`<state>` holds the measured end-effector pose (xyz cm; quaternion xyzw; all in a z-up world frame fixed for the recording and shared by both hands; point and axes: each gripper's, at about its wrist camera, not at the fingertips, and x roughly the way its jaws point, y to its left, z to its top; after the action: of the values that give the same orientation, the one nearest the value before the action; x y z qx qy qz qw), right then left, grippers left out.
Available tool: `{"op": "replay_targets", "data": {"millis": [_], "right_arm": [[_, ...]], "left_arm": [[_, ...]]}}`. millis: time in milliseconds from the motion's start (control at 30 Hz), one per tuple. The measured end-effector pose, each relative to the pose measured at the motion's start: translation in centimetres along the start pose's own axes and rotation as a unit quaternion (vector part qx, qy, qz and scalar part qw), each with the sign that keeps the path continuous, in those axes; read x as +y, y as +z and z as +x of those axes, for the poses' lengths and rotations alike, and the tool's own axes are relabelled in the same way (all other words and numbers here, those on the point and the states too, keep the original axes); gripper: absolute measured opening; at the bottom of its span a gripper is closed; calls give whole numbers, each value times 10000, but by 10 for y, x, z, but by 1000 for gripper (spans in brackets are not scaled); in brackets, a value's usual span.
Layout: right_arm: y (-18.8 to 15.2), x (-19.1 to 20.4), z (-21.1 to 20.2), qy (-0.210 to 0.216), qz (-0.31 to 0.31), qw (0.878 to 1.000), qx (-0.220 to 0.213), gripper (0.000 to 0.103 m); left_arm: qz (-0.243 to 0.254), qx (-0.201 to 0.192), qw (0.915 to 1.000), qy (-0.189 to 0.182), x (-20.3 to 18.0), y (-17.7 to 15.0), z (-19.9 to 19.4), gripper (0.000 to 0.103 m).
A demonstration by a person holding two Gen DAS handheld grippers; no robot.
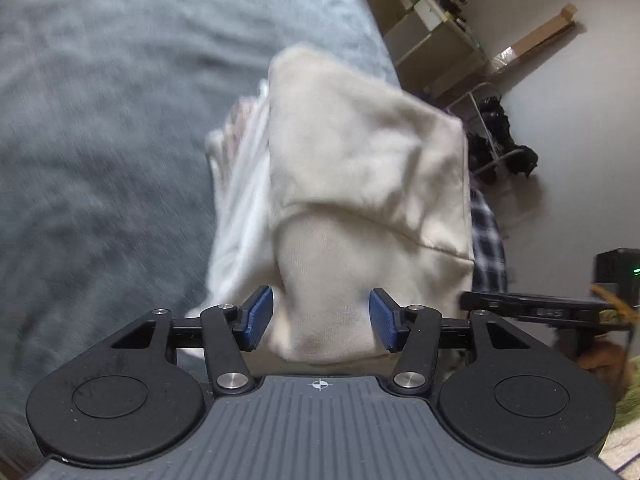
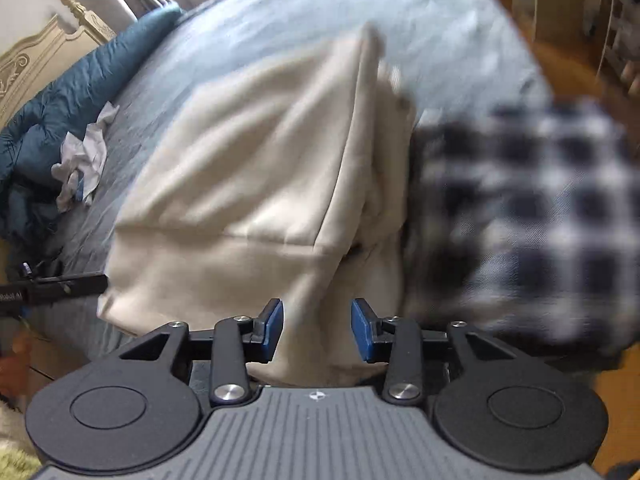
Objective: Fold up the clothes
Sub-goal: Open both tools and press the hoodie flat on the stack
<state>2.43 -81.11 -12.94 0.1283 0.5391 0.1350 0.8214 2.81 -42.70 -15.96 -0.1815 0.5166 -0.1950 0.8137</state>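
On grey bed (image 1: 100,140): cream sweatshirt (image 1: 360,168), soft, limp, bulky. Left gripper (image 1: 321,322) and right gripper (image 2: 317,330) jaws spread, fabric between, unpinched. Grip hem corners.

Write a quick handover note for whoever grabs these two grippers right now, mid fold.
Left gripper: open, cream garment between its pads, not pinched.
Right gripper: open, the same cloth's near edge between its pads, not clamped.
The cream garment lies folded over on the grey bed cover; a checked garment is beside it, blurred.
Done: one fold, it seems.
Left: probably regrip, fold again, then the checked one.
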Motion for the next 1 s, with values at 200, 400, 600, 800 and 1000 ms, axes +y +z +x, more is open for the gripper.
{"op": "replay_targets", "data": {"millis": [200, 400, 600, 800, 1000], "right_arm": [[41, 23, -21, -144, -331, 9842, -1734, 40], [42, 28, 72, -662, -645, 9894, -1121, 38], [38, 40, 82, -980, -849, 9899, -572, 21], [89, 34, 76, -1224, -684, 9803, -1393, 21], [109, -2, 124, -1374, -279, 9853, -981, 14]], "left_arm": [[568, -837, 9947, -155, -45, 30, -10, 64], [1298, -355, 9888, 638, -64, 23, 62, 65], [1825, -296, 9778, 990, -64, 1, 67, 76], [1817, -303, 9765, 1114, -64, 0, 61, 81], [2116, -369, 9721, 943, -72, 0, 68, 83]]}}
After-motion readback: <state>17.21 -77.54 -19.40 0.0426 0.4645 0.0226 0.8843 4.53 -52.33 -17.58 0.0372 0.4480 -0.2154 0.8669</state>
